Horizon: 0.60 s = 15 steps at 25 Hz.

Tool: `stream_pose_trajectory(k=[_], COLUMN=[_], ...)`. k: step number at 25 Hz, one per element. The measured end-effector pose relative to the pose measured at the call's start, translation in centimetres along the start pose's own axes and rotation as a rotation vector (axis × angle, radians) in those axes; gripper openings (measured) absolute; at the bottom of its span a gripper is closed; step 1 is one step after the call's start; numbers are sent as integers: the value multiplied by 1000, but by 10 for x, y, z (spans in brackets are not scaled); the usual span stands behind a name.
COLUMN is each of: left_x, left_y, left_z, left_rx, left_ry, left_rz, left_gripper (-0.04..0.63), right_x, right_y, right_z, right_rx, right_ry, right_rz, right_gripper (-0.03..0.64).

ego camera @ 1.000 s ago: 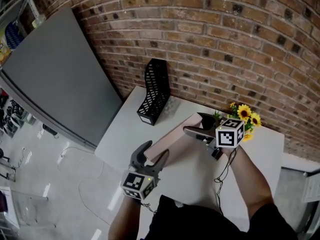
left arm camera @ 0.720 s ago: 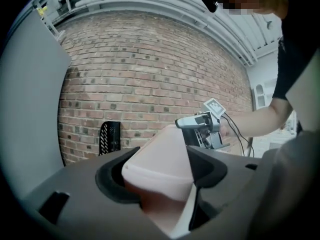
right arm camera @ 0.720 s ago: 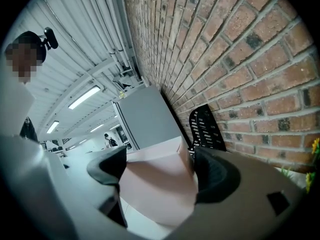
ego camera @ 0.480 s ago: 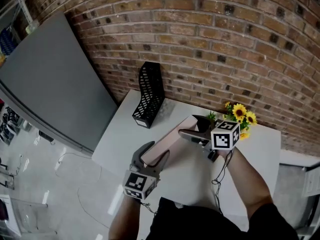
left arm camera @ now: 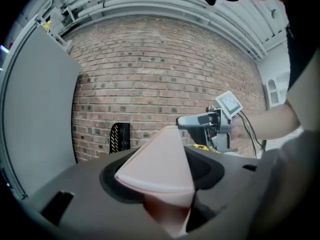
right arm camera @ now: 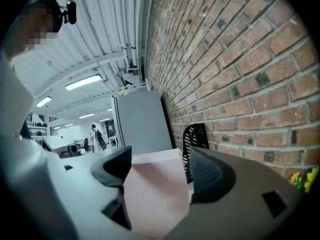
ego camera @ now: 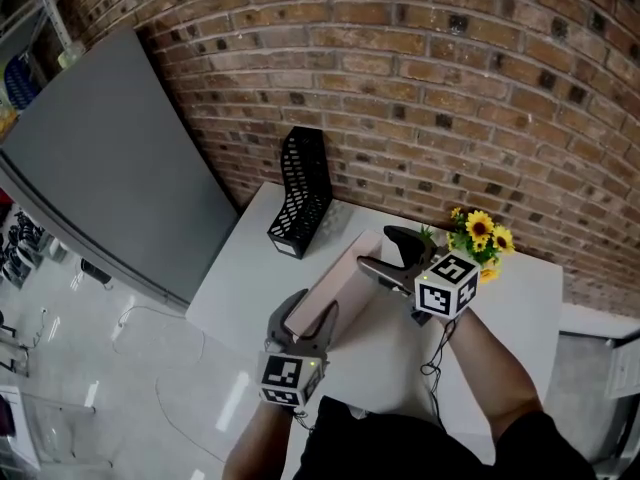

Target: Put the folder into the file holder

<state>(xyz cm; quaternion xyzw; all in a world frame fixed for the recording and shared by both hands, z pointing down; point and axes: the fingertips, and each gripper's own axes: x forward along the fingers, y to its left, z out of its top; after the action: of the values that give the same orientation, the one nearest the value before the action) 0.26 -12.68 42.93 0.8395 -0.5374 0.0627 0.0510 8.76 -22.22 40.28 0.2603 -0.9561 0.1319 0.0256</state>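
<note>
Left tongs [ego camera: 311, 309], right tongs [ego camera: 379, 249], both closing loosely around pink folder [ego camera: 341, 273], black mesh file holder [ego camera: 305, 183] beyond

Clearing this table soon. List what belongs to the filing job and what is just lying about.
Job:
pink folder
black mesh file holder

Lying about:
sunflowers
grey panel

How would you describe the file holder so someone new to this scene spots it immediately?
Start at the brick wall and the white table in front of it. At the table's far left corner stands the file holder. It is the only black mesh thing there, unlike the pink folder and yellow sunflowers.
</note>
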Motion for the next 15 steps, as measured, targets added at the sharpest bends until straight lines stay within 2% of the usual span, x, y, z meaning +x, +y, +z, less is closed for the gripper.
stream_pose_trajectory(k=[2,5,6,10,13,15], left_x=[-4,-11,-13,-22,-31,-36], left_y=[2,4,4,5,6,8], left_z=[2,9,13,23,25,34], left_rx=[-7,-11,-12,-13,-31,-29], left_ry=[-5,-16,-21,-31,-2,-21], left_rz=[32,71,83,129,158,175], left_gripper=[227,224,224,224,224,222], right_x=[-7,-18,-21,-29,-34,-37], right_y=[-2,-6,-5,1,8,11], right_z=[6,12,14,18,23,25], right_rx=[-49,-101,-110,-130,-136,-135], right_ry=[-20,-42,-48,-63,-72,-77], right_rz=[-53,-123,-132,-136,-127,-117], right_gripper=[302,42,5,3,3,3])
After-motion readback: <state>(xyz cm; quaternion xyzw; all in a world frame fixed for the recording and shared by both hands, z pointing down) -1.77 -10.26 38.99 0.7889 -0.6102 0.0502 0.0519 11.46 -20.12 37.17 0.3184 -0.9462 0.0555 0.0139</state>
